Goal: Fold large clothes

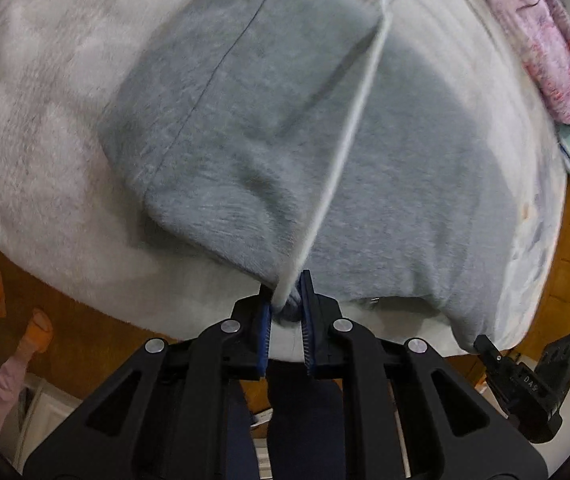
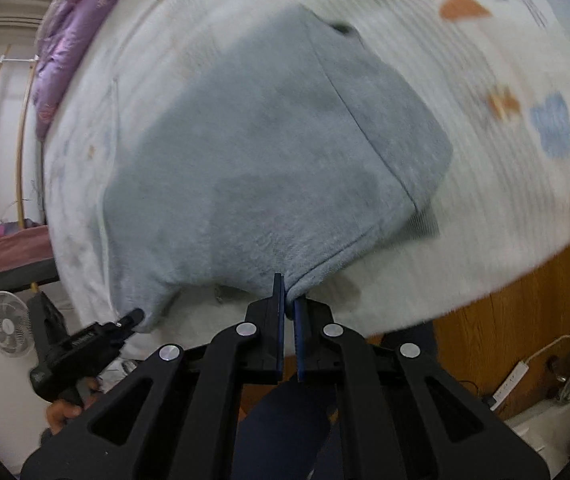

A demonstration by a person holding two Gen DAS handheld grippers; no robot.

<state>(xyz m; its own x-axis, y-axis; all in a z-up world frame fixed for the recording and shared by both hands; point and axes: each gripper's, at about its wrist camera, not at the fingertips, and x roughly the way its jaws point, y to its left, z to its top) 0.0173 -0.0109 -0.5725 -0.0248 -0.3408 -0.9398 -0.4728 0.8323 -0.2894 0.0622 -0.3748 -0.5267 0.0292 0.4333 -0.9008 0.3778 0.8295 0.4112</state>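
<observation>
A large light-blue fleece garment (image 1: 269, 120) lies spread on a white bed cover (image 1: 45, 120); it also shows in the right wrist view (image 2: 269, 152). My left gripper (image 1: 287, 300) is shut on a bunched near corner of the garment with its white drawstring (image 1: 345, 148). My right gripper (image 2: 289, 300) is shut on the garment's near hem edge. Each gripper shows in the other's view: the right one (image 1: 485, 346) at the garment's right corner, the left one (image 2: 133, 316) at its left corner. Both near corners are held at the bed's near edge.
A pink patterned quilt (image 1: 545, 40) lies at the bed's far side, purple in the right wrist view (image 2: 65, 40). A wooden floor (image 1: 85, 320) and wooden bed side (image 2: 505, 320) are below. A fan (image 2: 5, 328) and a power strip (image 2: 513, 380) stand nearby.
</observation>
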